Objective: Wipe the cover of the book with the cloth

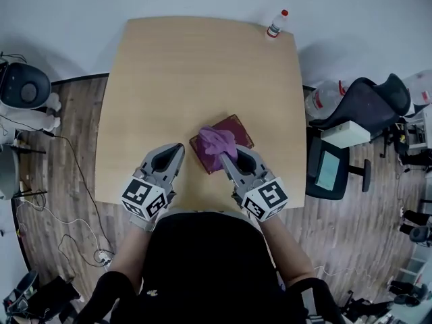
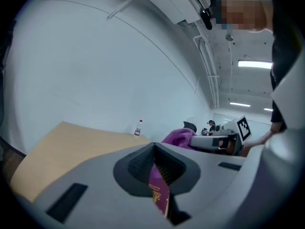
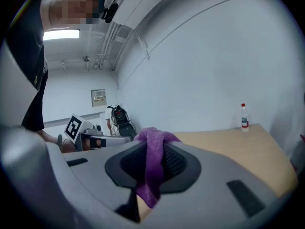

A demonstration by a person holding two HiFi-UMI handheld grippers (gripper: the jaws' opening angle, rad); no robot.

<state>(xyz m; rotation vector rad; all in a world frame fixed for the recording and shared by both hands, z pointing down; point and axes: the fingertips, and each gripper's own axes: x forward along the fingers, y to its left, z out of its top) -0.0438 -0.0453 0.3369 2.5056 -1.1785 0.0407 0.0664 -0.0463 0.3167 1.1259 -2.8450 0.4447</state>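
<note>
A maroon book [image 1: 237, 128] lies on the wooden table [image 1: 202, 66] near its front edge. A purple cloth [image 1: 216, 140] is bunched on the book's cover. My right gripper [image 1: 229, 155] is shut on the cloth [image 3: 151, 175], which hangs between its jaws over the book. My left gripper [image 1: 177, 148] sits at the book's left edge. In the left gripper view a maroon cover with a gold emblem [image 2: 159, 194] is pinched between the shut jaws of that gripper [image 2: 155, 151]. The cloth [image 2: 178, 137] shows to its right.
A small white bottle with a red cap [image 1: 277, 23] stands at the table's far right corner. A black office chair [image 1: 364, 106] and a large water jug [image 1: 322, 100] stand to the right of the table. Cables run over the floor at the left.
</note>
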